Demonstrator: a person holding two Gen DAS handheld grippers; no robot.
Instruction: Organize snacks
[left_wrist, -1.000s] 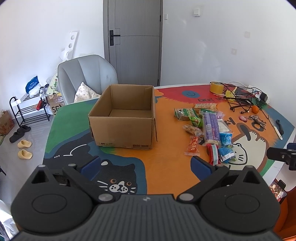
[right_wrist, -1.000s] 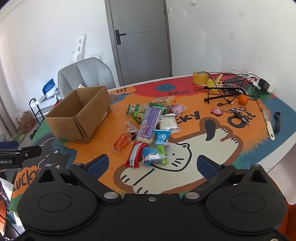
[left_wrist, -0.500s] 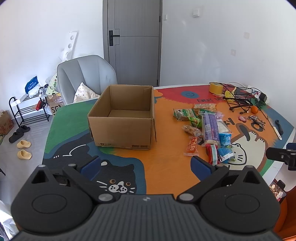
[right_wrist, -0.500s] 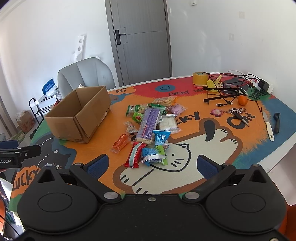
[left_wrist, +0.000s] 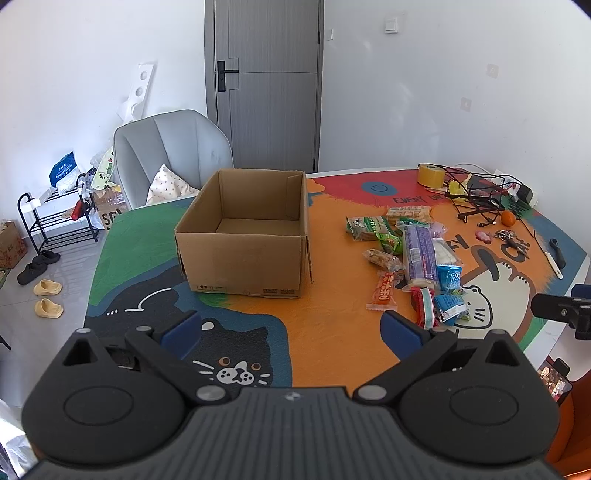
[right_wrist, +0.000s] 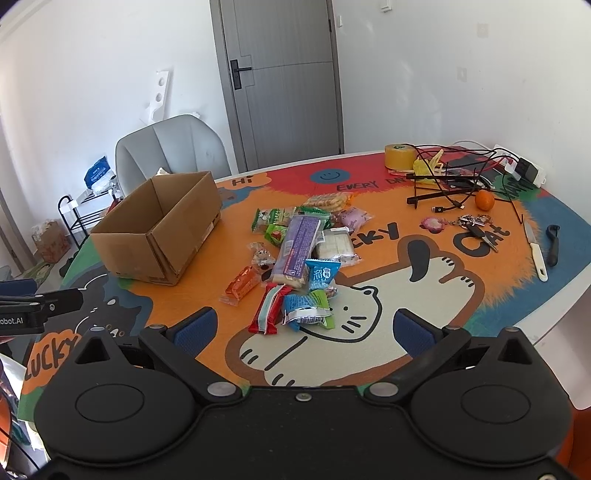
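Note:
An open, empty cardboard box (left_wrist: 243, 236) stands on the colourful cat-print table (left_wrist: 295, 332); it also shows in the right wrist view (right_wrist: 159, 236). Several snack packets lie in a loose pile to its right: a long purple pack (right_wrist: 297, 245), a blue bag (right_wrist: 320, 273), a red pack (right_wrist: 269, 308), an orange bar (right_wrist: 240, 284), green packs (right_wrist: 275, 218). My left gripper (left_wrist: 291, 328) is open and empty, held above the near table edge in front of the box. My right gripper (right_wrist: 303, 328) is open and empty, just short of the red pack.
At the far right lie a yellow tape roll (right_wrist: 399, 157), tangled cables on a black stand (right_wrist: 454, 181), an orange (right_wrist: 484, 200), keys (right_wrist: 476, 225), a knife (right_wrist: 534, 247) and a peeler (right_wrist: 552, 243). A grey chair (left_wrist: 173, 155) stands behind the table.
Both views have shifted very slightly; the grippers stay open and nothing on the table has moved.

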